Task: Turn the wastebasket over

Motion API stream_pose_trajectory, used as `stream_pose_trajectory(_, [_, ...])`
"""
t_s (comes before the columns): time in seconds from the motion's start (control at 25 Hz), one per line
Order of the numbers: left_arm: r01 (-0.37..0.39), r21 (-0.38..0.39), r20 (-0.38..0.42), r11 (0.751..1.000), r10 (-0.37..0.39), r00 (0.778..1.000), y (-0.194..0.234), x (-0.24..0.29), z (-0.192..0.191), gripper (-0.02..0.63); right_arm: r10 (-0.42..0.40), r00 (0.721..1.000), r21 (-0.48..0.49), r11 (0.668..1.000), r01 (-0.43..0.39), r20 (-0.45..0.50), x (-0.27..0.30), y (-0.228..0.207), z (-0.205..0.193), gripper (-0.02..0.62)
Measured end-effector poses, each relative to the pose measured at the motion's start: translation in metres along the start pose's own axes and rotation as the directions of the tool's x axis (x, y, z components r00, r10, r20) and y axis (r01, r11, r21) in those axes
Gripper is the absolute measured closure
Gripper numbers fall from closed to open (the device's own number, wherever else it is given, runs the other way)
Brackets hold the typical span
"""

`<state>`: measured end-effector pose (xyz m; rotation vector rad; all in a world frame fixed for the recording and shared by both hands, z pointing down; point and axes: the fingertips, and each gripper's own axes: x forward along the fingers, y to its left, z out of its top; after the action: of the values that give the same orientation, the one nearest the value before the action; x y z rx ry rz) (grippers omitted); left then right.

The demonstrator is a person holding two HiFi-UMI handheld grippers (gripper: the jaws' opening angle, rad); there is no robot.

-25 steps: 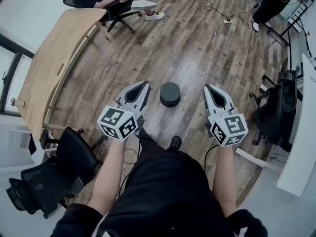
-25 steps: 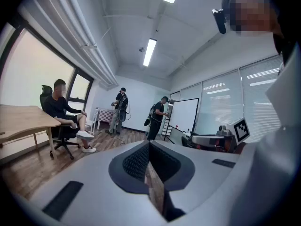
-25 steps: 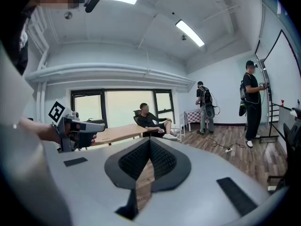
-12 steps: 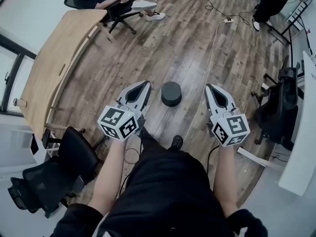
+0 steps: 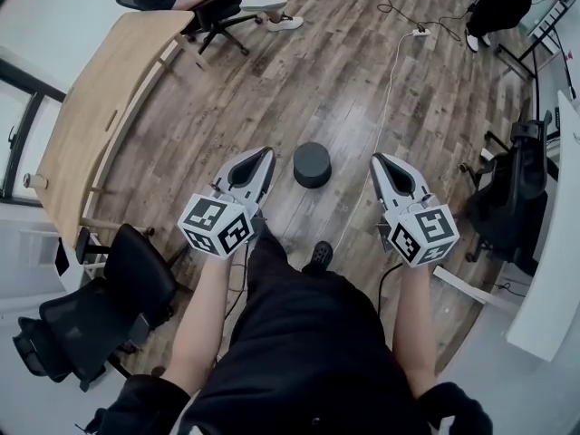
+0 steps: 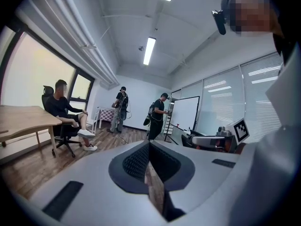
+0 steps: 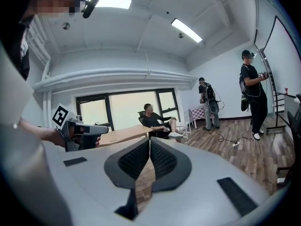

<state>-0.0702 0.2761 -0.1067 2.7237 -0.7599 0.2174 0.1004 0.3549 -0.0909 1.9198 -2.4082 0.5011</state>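
Observation:
A dark round wastebasket [image 5: 312, 164] stands on the wooden floor ahead of the person, and I see its flat top from above. My left gripper [image 5: 265, 156] is held above the floor just left of it, jaws shut and empty. My right gripper [image 5: 379, 160] hovers to the basket's right, further from it, also shut with nothing held. Neither touches the basket. In the left gripper view the pads of that gripper [image 6: 149, 146] meet, and the right gripper view shows the same for its gripper [image 7: 149, 143]. Both gripper views look across the room and do not show the basket.
A curved wooden desk [image 5: 95, 116] runs along the left, with a black office chair [image 5: 100, 311] near it. Another black chair [image 5: 507, 198] and a white table [image 5: 555, 270] stand at the right. A white cable [image 5: 388, 98] crosses the floor. People sit and stand at the far end.
Both grippers stay shut and keep almost the same places beside the basket. The head view has shifted slightly, so the floor and chairs sit a little differently.

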Motion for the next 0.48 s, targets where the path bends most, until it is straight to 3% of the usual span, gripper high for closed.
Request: stream_pose_trajectory(0.48, [-0.036, -0.060, -0.069, 0.998, 0.032, 0.997, 0.035, 0.002, -0.028, 0.589, 0.009, 0.998, 0.058, 0.998, -0.005, -0.070, 0.038, -0.003, -0.023, 0.561])
